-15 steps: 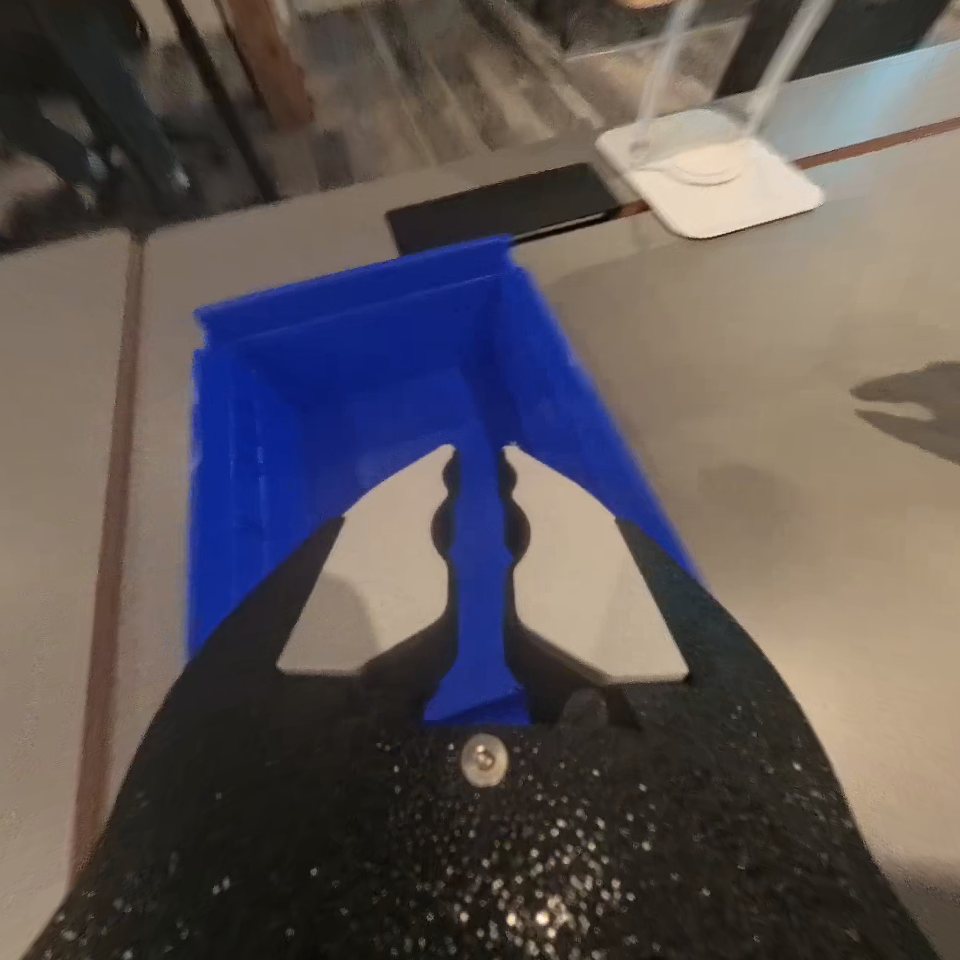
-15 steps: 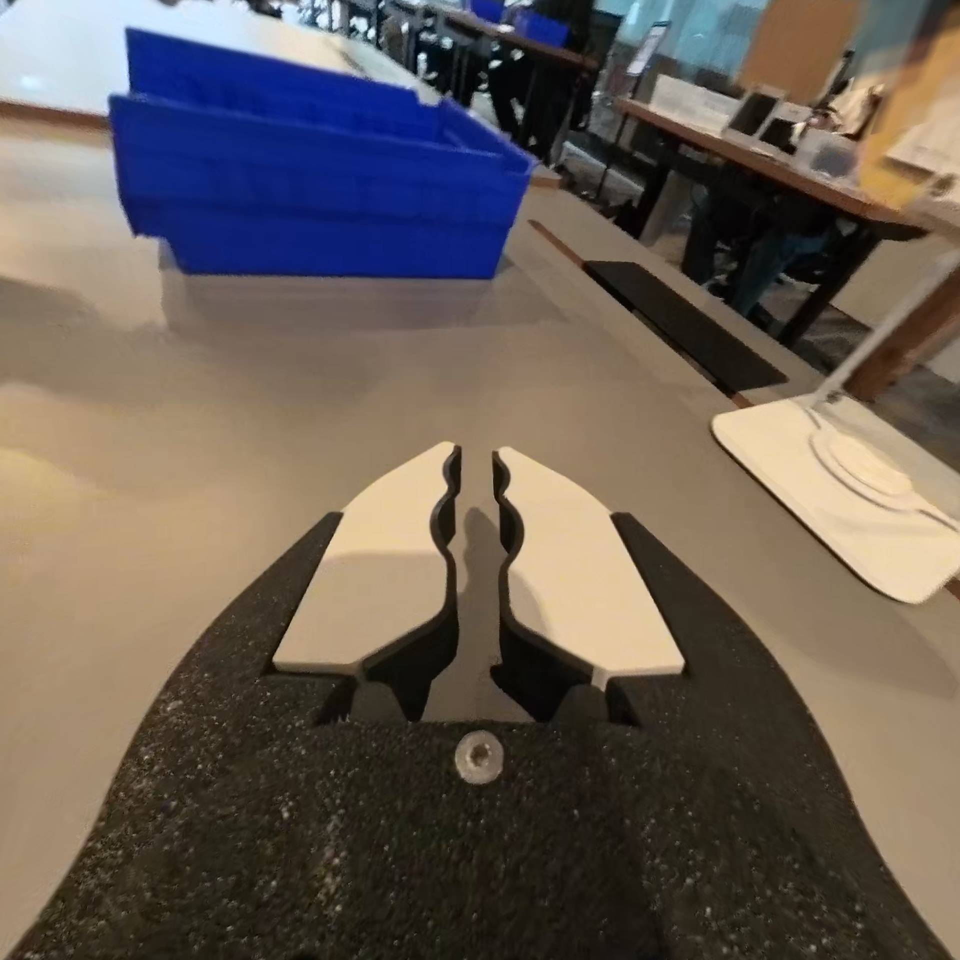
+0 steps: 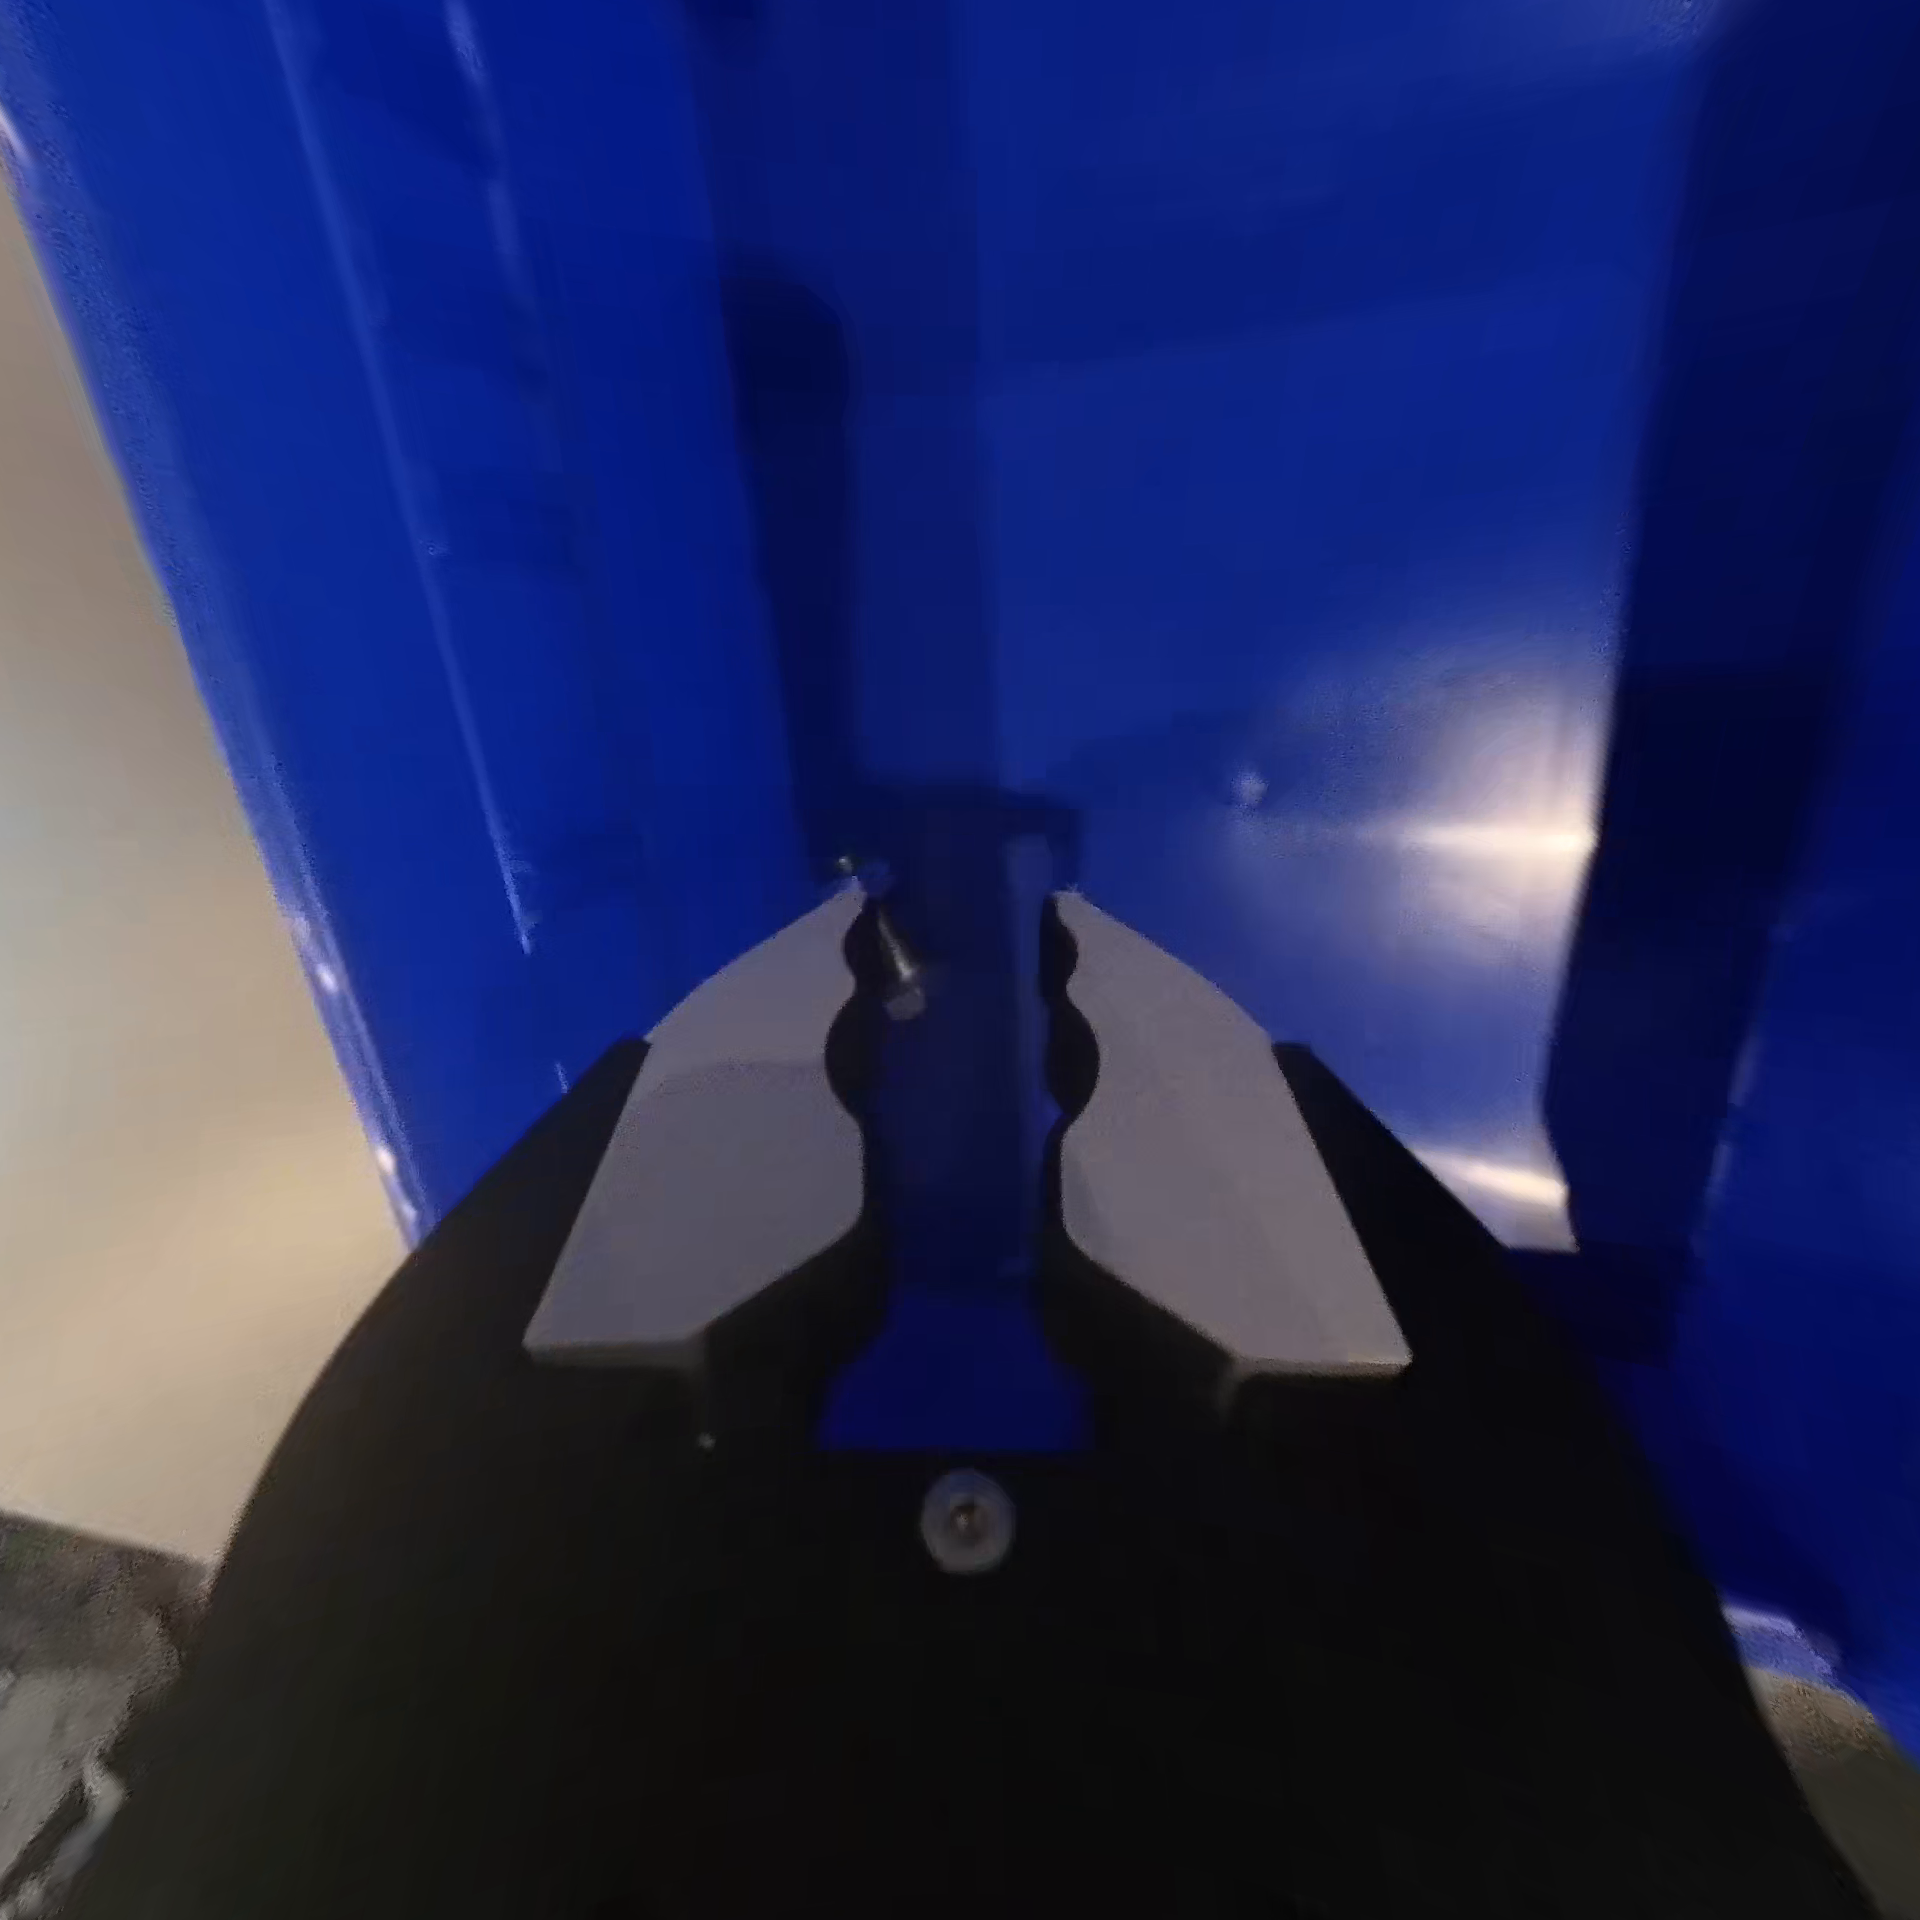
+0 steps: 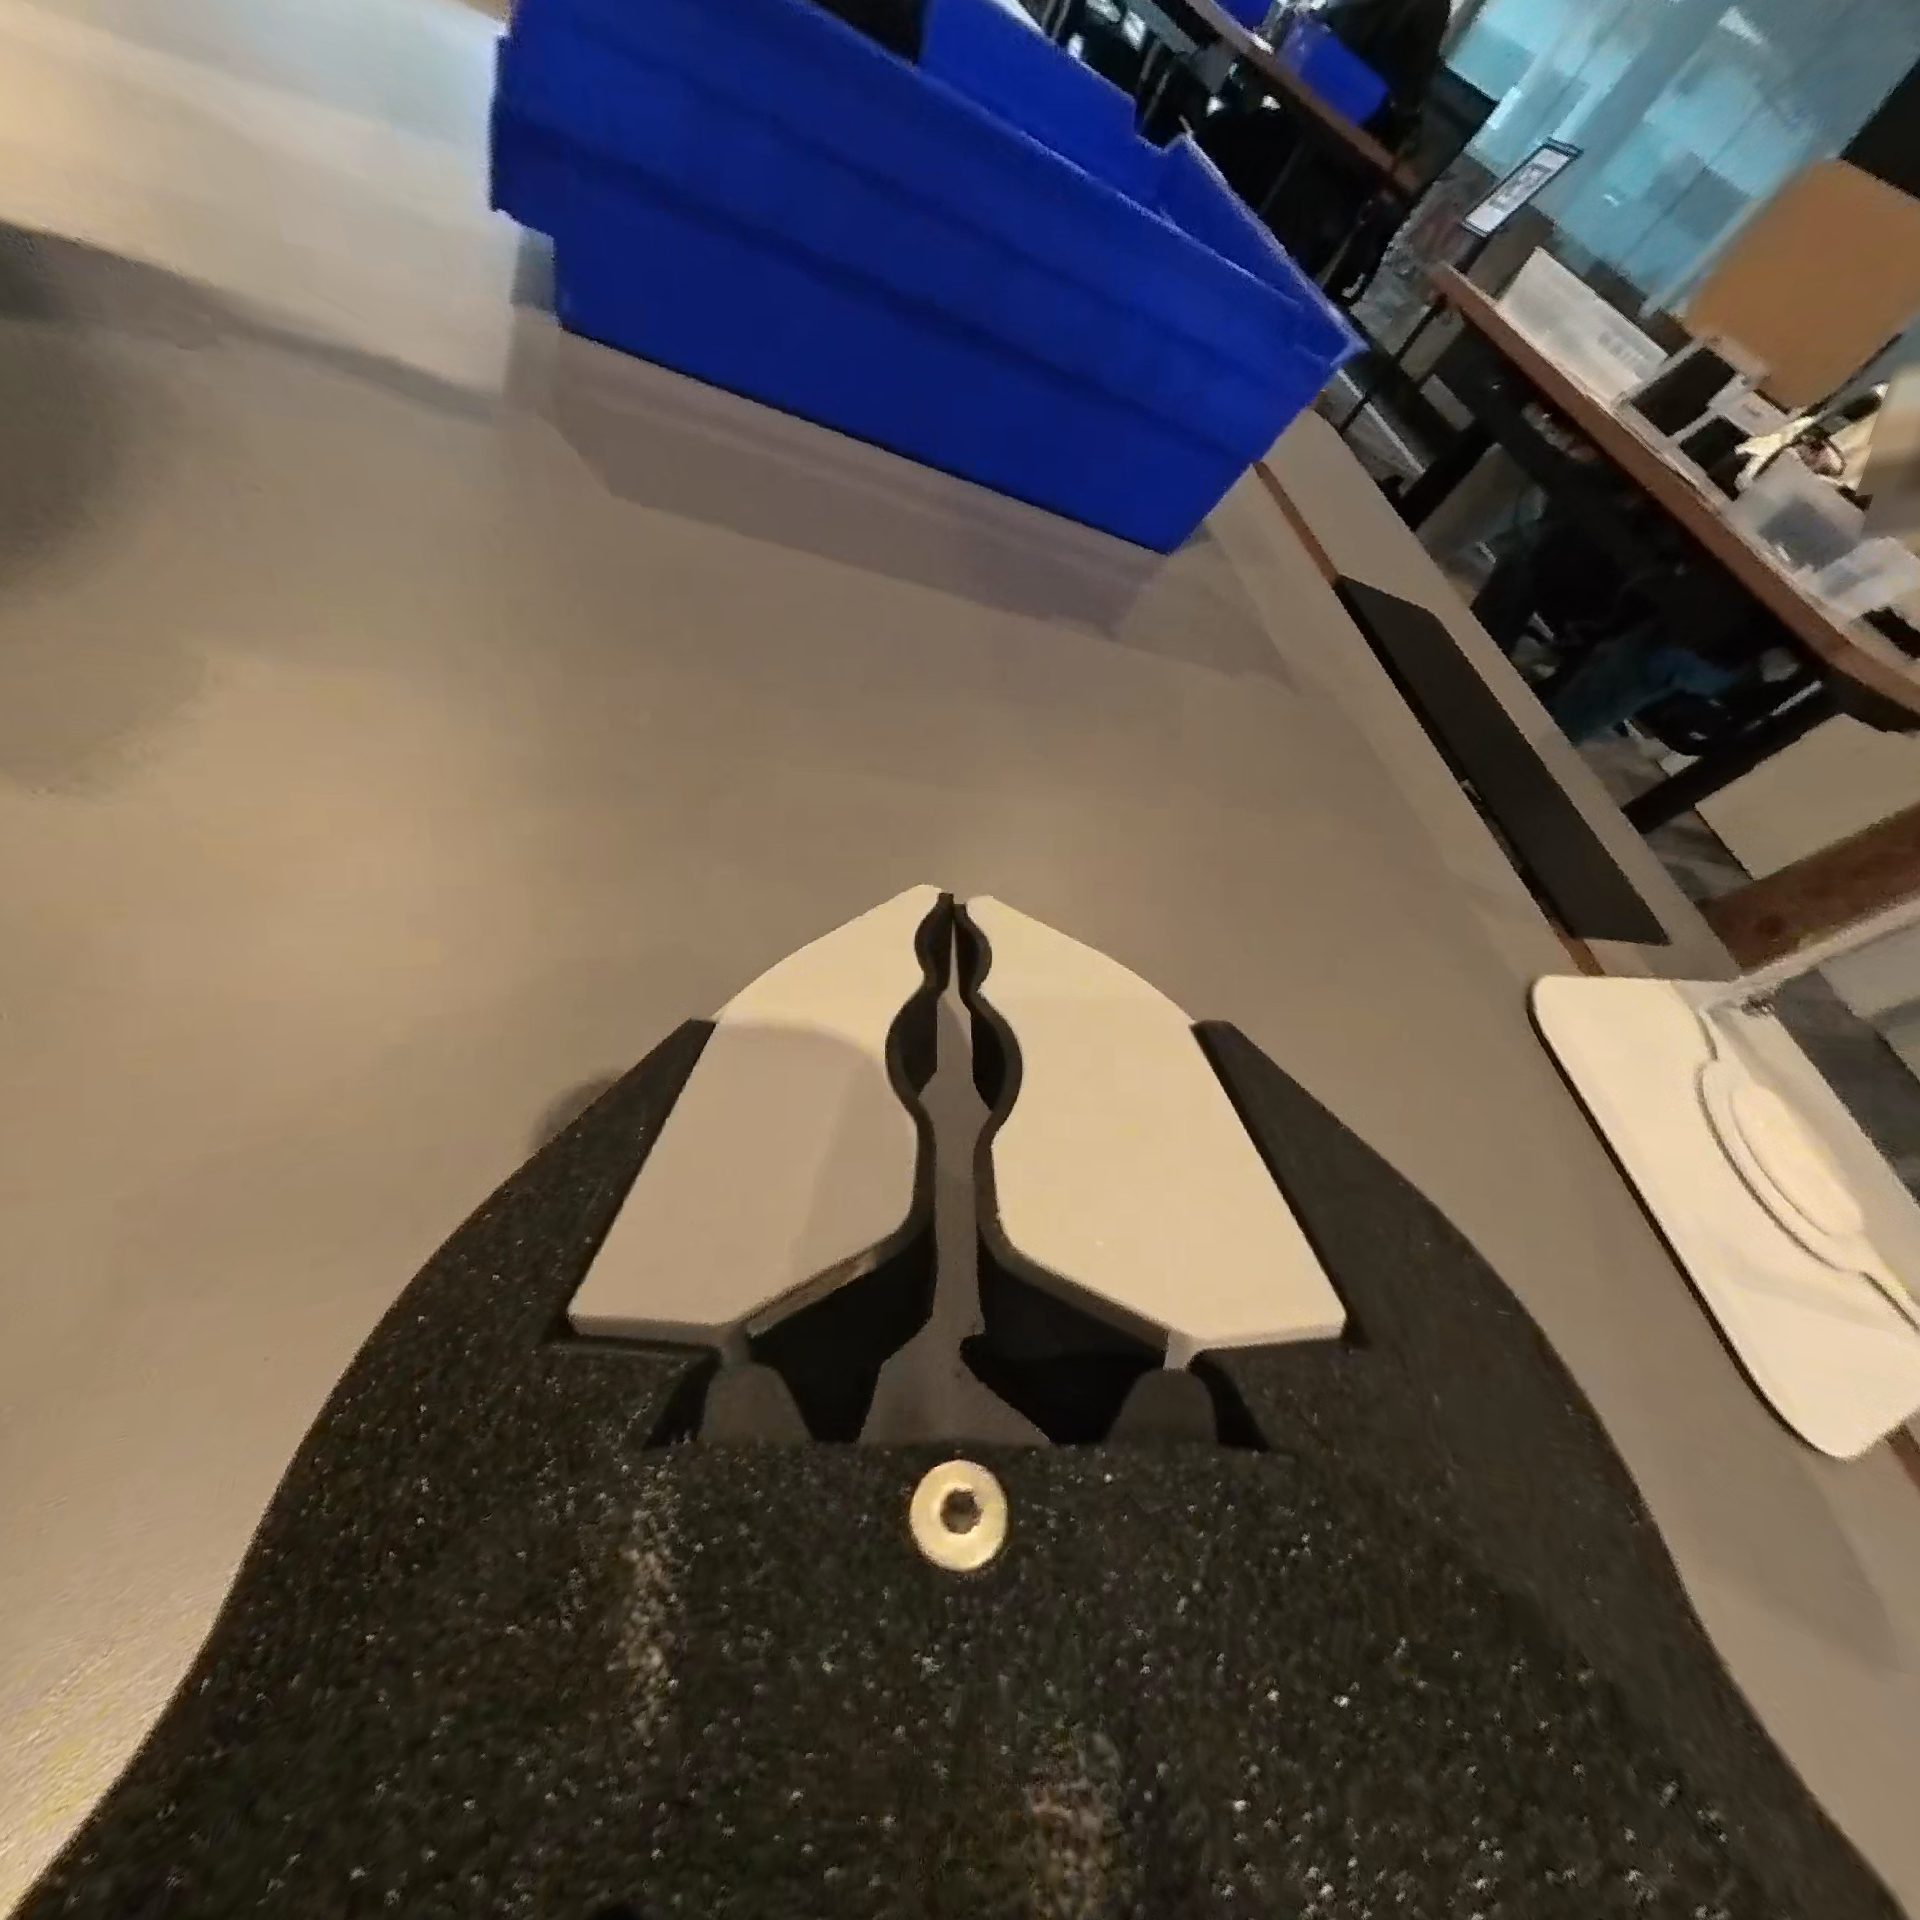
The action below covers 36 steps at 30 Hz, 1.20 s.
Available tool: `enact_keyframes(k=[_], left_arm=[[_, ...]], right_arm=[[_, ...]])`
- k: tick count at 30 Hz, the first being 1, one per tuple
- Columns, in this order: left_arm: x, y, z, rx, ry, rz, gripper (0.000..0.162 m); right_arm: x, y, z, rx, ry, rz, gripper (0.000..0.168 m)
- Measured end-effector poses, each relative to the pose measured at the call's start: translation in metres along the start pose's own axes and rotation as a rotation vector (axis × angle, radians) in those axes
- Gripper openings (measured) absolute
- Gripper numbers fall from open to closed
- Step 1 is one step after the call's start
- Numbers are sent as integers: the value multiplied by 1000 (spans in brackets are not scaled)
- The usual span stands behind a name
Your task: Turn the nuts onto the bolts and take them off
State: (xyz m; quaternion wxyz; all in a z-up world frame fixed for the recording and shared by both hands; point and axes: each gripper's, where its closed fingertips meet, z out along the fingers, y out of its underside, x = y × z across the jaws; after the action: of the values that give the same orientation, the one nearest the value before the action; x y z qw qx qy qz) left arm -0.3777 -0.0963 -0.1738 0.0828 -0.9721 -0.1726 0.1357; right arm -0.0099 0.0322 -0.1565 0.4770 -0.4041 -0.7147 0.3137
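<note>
- The left gripper (image 3: 954, 904) reaches down into the blue bin (image 3: 1299, 436), and its fingers (image 3: 727, 1122) are spread apart.
- A small silver bolt (image 3: 896, 961) lies on the bin floor, just beside the left fingertip.
- I think the step is picking up that bolt. To do it well, slide a bit left so the bolt sits in the middle of the gap, then squeeze gently.
- The right gripper (image 4: 951, 906) waits low over the grey counter (image 4: 416, 779), holding nothing. Its tips are pressed together.
- The bin picture is dark and blurry. I cannot see any nuts.
- A white stand (image 4: 1714, 1195) is cut off at the edge.
</note>
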Motion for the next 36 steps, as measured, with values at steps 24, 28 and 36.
enact_keyframes(k=[24,28,36], left_arm=[[51,-41,-62,351,154,142,10],[135,-56,-134,611,325,391,9],[305,-30,-135,627,308,1137,9]], right_arm=[[1,-3,-1,9,25,-52,0],[12,-4,-5,24,85,-32,0],[55,0,-25,53,290,101,0]])
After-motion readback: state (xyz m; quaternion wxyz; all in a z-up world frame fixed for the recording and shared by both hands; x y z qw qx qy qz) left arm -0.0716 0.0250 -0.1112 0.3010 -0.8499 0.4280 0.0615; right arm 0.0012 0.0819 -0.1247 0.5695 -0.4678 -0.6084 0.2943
